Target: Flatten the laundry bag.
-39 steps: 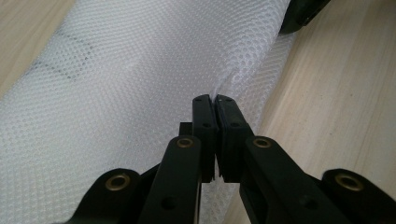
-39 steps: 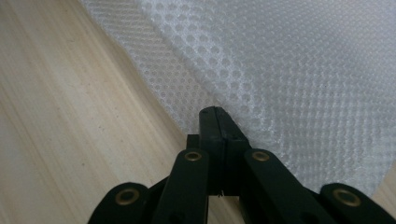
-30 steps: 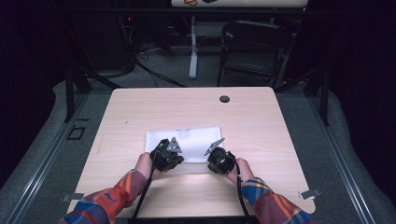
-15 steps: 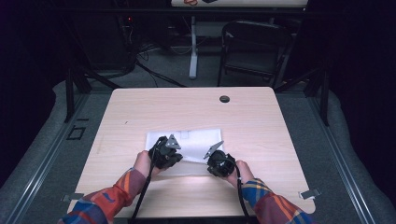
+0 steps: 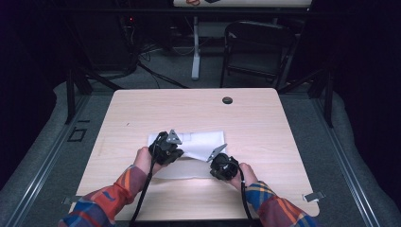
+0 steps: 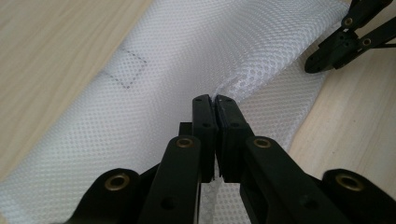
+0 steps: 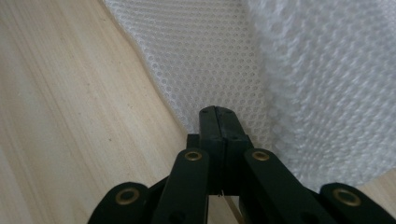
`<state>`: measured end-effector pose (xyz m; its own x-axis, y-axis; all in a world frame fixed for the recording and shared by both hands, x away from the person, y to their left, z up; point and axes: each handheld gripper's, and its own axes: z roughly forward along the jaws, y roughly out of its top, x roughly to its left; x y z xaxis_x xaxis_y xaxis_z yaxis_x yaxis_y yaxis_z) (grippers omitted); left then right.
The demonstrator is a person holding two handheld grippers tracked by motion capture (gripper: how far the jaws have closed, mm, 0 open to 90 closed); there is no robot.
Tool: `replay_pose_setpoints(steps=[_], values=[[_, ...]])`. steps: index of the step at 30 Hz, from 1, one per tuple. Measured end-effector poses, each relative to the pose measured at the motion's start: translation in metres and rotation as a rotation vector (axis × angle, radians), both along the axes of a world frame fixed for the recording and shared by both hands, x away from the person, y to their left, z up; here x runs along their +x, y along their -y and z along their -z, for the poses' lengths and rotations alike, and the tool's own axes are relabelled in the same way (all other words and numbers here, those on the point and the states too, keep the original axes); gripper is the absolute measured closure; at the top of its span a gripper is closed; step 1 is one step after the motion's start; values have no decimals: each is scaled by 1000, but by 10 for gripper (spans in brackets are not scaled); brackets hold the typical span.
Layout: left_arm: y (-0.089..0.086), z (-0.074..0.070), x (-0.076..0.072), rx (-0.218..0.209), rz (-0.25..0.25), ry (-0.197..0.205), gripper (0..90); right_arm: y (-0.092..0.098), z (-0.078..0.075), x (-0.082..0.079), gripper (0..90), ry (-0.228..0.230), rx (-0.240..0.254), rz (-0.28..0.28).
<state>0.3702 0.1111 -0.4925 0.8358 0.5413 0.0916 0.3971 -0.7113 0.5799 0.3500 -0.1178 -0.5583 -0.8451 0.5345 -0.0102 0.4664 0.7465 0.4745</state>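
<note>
A white mesh cloth (image 5: 201, 141) lies folded on the wooden table (image 5: 265, 132), near its front. My left gripper (image 5: 168, 150) is at the cloth's left part, its jaws shut on a pinched ridge of mesh (image 6: 187, 51) that rises to the fingertips (image 6: 214, 100). My right gripper (image 5: 220, 163) is at the cloth's near right corner, shut on the edge of the mesh (image 7: 224, 51), which lifts beside its tips (image 7: 215, 112). In the left gripper view the right gripper (image 6: 345, 42) shows at the upper right. Sleeves in plaid come in from below.
A round black grommet (image 5: 227, 100) sits in the table's far middle. Behind the table stand a dark chair (image 5: 257, 47) and a white post (image 5: 195, 47). A small metal clip (image 5: 314, 196) lies at the front right corner. Bare wood surrounds the cloth.
My left gripper has risen slightly, drawing the pinched mesh up with it. The right gripper has kept its place on the cloth's edge.
</note>
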Motion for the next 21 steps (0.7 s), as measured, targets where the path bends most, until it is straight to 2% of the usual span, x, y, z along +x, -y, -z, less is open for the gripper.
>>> replay_pose_setpoints(steps=[2, 8, 10, 11, 17, 21], values=[[0, -4, 1, -19, -9, 10, 876, 0, 0, 0, 900, 2, 0, 2], [-3, -17, 5, -39, -30, 28, 876, 1, -1, -3, 900, -22, -12, -12], [-3, -20, 6, -33, -34, 40, 877, 0, -2, -4, 900, -27, -21, -21], [-3, -22, 8, -33, -28, 34, 876, 0, -2, -5, 900, -26, -27, -20], [-3, -32, 15, -29, -45, 55, 876, 2, -2, -8, 900, -51, -15, -13], [-3, -36, 20, -31, -54, 71, 876, 1, -2, -12, 900, -41, -25, -15]])
